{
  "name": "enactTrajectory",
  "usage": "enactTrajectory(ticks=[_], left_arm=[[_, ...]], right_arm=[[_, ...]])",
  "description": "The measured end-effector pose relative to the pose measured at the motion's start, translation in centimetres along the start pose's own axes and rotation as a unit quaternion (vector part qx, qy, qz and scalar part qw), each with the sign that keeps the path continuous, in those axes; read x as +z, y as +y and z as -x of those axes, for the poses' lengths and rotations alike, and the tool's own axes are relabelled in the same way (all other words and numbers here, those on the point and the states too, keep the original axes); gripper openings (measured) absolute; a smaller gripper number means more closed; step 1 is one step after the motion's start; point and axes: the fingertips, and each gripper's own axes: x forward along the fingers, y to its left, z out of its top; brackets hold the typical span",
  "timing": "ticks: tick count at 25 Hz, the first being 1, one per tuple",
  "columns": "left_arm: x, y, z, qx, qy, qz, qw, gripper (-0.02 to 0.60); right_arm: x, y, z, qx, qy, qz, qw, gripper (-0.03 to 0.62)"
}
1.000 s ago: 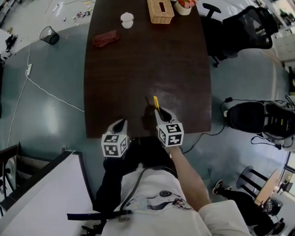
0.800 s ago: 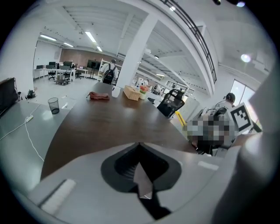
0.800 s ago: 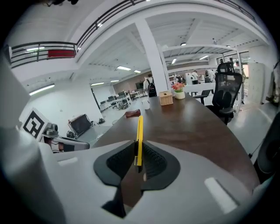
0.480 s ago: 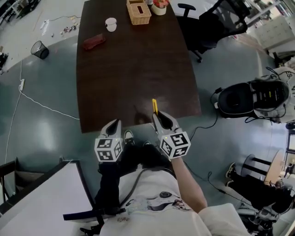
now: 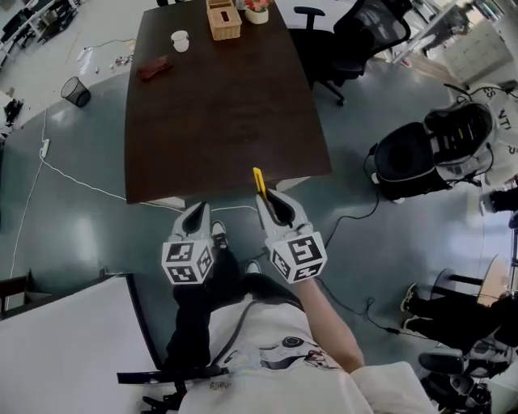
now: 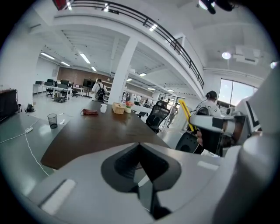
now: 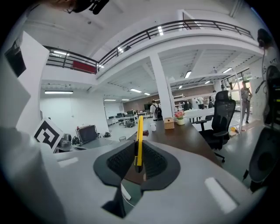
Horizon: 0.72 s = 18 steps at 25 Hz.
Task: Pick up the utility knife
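The utility knife (image 5: 258, 180) is slim and yellow. My right gripper (image 5: 273, 204) is shut on its lower end, and the blade end points up past the near edge of the dark table (image 5: 218, 113). In the right gripper view the knife (image 7: 139, 139) stands upright between the black pads of the right gripper (image 7: 138, 162). My left gripper (image 5: 197, 215) hangs beside it to the left, over the floor. In its own view the left gripper (image 6: 140, 148) is shut with nothing in it, and the knife (image 6: 186, 114) shows at the right.
At the table's far end are a wicker tissue box (image 5: 223, 20), a white cup (image 5: 180, 40) and a red cloth (image 5: 154, 67). Black office chairs (image 5: 356, 32) stand on the right, a bin (image 5: 77, 90) and a floor cable on the left, a white panel (image 5: 65, 340) at lower left.
Both grippers have drawn back from the table's near end and now hang over the floor. The knife stays held in the right gripper. The left stays shut and empty.
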Motion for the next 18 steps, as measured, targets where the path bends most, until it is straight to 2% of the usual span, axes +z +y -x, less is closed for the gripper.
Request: enactTrajectory(ticks=[4,9,14,18], left_arm=[[0.9,-4.1,3.4,0.011,-0.053,-0.021,0.9983,-0.002],[3.9,-7.2,8.9,0.019,-0.111,-0.054,0.9922,-0.002],[4.8,-8.8,13.2,0.028,-0.144,-0.076,0.9862,-0.002],[3.6,-9.4,15.7,0.024,-0.150,-0.079,0.9853,-0.002]], right_arm=[[0.2,0.3,4.8,0.002,-0.026,0.023,0.999,0.052],[1.7,2.2,9.5,0.005,-0.059,0.039,0.997,0.052],[2.3,4.2,13.2,0.000,-0.084,0.052,0.995,0.052],[2.0,5.3,15.6,-0.012,-0.091,0.049,0.995,0.052]])
